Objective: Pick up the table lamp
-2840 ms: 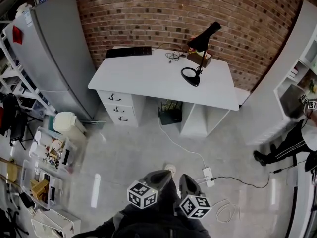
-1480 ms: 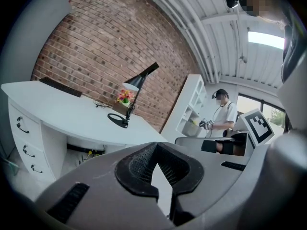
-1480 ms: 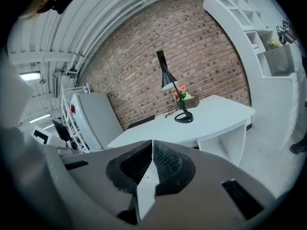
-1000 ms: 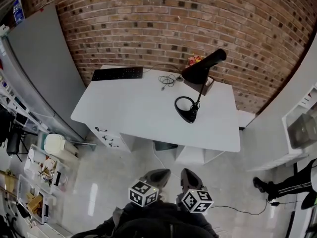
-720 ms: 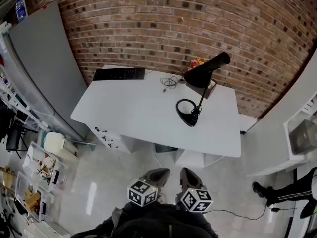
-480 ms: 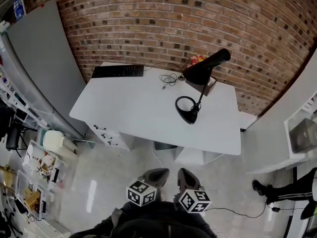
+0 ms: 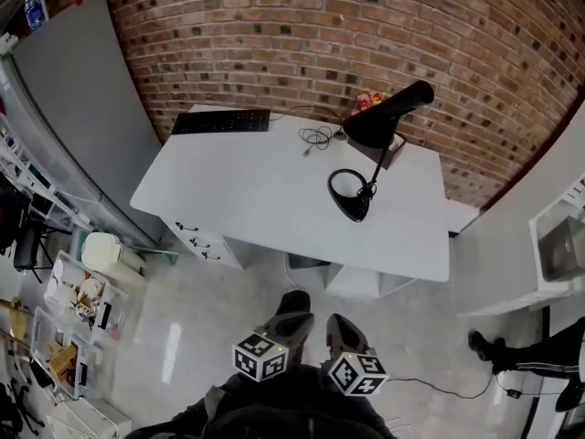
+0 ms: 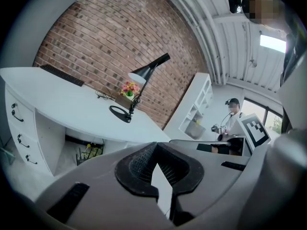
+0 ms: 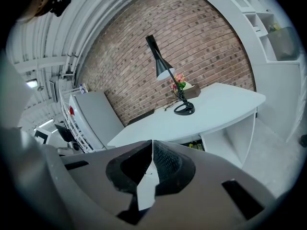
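The table lamp [image 7: 379, 124] stands at the worktop's [image 7: 256, 176] far right end, well apart from us. Our left gripper [image 7: 294, 298] and right gripper [image 7: 335, 321] have their fingers pressed together, empty. We judge the lamp stiff and top-heavy, best pinched on its thin stem, near the base.

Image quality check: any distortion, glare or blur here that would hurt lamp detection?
Head view: fisheye bows the brick wall and the desk edges, there is a glare streak on the floor, and the table lamp is sharp. Left gripper view: dark round vignette, blown-out window, left claw fills the foreground. Right gripper view: same vignette, right claw looms large, lamp small but crisp.
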The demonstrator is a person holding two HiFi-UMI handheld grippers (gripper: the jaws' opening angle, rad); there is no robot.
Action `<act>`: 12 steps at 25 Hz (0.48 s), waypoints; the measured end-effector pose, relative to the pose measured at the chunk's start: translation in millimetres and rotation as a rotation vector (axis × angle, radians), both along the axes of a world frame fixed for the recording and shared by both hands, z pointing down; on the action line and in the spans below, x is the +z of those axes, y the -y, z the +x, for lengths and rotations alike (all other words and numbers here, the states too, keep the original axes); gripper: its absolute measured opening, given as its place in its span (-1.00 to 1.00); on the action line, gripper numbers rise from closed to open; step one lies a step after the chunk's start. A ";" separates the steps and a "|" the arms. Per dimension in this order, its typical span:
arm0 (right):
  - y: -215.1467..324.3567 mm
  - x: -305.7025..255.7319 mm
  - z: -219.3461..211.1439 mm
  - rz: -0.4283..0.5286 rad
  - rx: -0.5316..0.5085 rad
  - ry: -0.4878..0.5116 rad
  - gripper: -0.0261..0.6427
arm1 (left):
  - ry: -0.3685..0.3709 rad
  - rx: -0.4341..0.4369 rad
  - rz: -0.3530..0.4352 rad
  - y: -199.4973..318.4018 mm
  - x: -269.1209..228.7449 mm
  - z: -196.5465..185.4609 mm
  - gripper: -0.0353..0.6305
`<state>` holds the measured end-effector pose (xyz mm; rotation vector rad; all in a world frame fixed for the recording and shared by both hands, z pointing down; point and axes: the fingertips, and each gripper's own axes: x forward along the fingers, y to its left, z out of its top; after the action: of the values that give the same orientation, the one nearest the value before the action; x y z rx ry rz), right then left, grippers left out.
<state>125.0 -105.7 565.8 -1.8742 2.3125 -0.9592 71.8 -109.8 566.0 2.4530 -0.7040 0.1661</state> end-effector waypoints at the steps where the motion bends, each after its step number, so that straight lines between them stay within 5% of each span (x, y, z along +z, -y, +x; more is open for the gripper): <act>1: 1.6 1.3 0.7 -0.002 0.003 0.000 -0.89 | -0.001 0.005 0.000 0.5 0.4 1.2 -0.87; 12: 39.5 6.8 14.3 -0.036 0.026 0.007 -0.89 | -0.003 0.023 -0.016 46.1 1.9 19.2 -0.87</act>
<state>139.2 -145.2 572.6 -1.9050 2.2763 -1.0092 90.9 -155.9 567.9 2.4467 -0.6707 0.1762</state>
